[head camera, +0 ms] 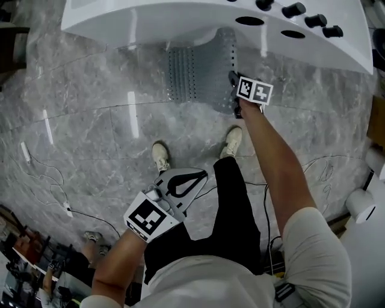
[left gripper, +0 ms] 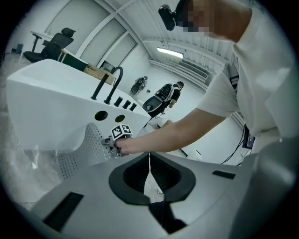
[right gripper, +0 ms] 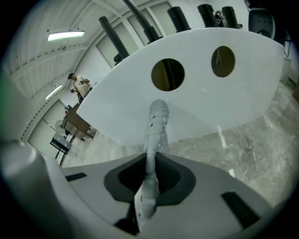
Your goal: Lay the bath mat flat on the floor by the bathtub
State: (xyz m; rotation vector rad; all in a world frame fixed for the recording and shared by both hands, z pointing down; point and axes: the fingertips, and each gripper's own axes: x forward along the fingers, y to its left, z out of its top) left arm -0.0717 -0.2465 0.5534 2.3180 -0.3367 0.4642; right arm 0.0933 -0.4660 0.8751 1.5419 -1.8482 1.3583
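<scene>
Bath mat [head camera: 198,75] — grey, perforated, rippled

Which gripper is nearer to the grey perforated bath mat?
Right. The right gripper holds the grey perforated bath mat by its edge; the left gripper is far back, near the person's legs.

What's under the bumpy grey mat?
The mat lies on the grey marble floor, and its far end curls up against the white bathtub. The right gripper pinches its edge. The bit of floor under the mat is hidden.
</scene>
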